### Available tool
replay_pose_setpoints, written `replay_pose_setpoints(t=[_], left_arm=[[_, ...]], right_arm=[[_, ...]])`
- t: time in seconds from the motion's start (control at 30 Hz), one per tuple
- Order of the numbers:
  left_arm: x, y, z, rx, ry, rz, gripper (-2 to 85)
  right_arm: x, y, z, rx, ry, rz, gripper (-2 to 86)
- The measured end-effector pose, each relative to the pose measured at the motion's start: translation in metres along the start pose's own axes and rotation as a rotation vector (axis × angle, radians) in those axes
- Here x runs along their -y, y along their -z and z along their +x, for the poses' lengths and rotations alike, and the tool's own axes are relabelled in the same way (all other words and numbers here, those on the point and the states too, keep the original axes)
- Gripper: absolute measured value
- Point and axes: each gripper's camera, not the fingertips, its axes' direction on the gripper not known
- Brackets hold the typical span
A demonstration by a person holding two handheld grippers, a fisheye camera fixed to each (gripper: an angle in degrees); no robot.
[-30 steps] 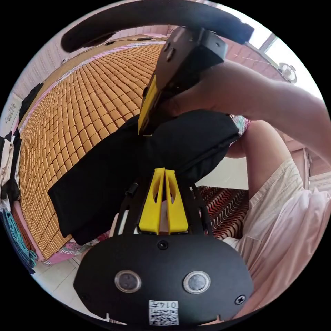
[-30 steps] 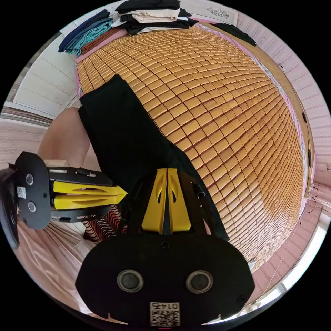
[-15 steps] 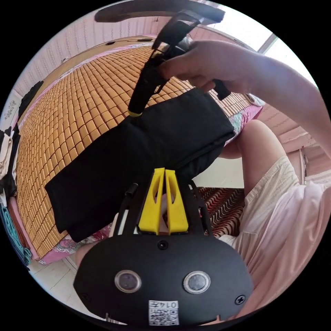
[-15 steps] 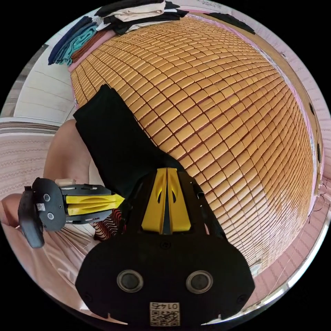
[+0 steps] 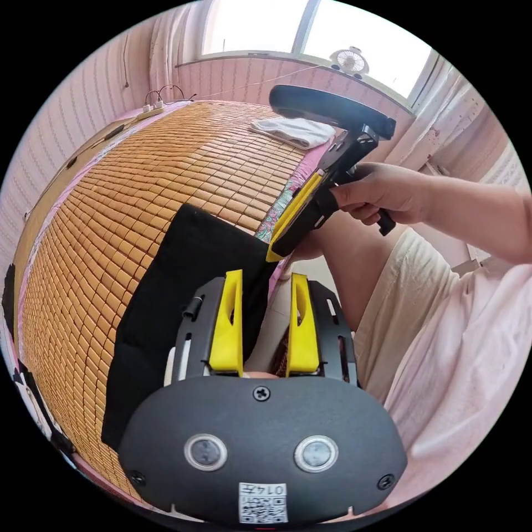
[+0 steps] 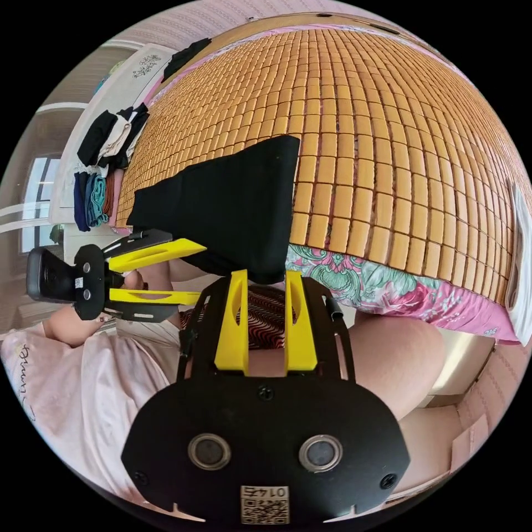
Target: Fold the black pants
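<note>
- Bamboo tiles, amber and close-set, make up the mat point(image 6: 388, 138) that covers the bed; take this mat as your landmark.
- Black pants point(image 6: 233, 205) lie folded flat on the mat at its near edge, in front of you, with one end hanging slightly over that edge. In the left gripper view the pants point(image 5: 183, 288) show as a dark slab along the same edge.
- Your left gripper point(image 5: 265, 288) hovers off the mat's near edge just beside the pants, its yellow jaws spread apart and holding nothing. In the right gripper view the left gripper point(image 6: 194, 272) shows the same gap between its jaws.
- Your right gripper point(image 6: 265, 288) hangs just off the mat's edge below the pants, jaws parted and empty. In the left gripper view you hold the right gripper point(image 5: 277, 252) in your hand point(image 5: 382, 191), its tip close to the corner of the pants; whether it touches the cloth I cannot tell.
- Under the mat's near edge a floral pink sheet point(image 6: 377, 285) shows along the side of the bed.
- At the mat's far side from you, a white folded cloth point(image 5: 293, 132) lies on the tiles.
- Beyond the mat's left end, a stack of folded clothes point(image 6: 105, 160) sits in dark, cream and teal layers.
- Past the mat, pink panelled walls rise to a bright window point(image 5: 310, 30), with a small fan point(image 5: 349, 58) on its sill.
- Your knee point(image 6: 399, 354) and pale pink shirt point(image 5: 471, 354) sit just off the mat's near edge.
</note>
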Motion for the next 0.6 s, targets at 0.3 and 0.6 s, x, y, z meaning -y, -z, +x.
replay_pose_setpoints(t=[0.3, 0.6], left_arm=[[0.028, -0.027, 0.012, 0.162, -0.002, -0.091, 6.3], [0.017, -0.01, 0.025, 0.153, 0.0, -0.064, 5.0]], right_arm=[[-0.044, 0.043, 0.048, 0.304, 0.145, 0.094, 2.9], [-0.04, 0.038, 0.161, 0.394, -0.151, 0.311, 16.3]])
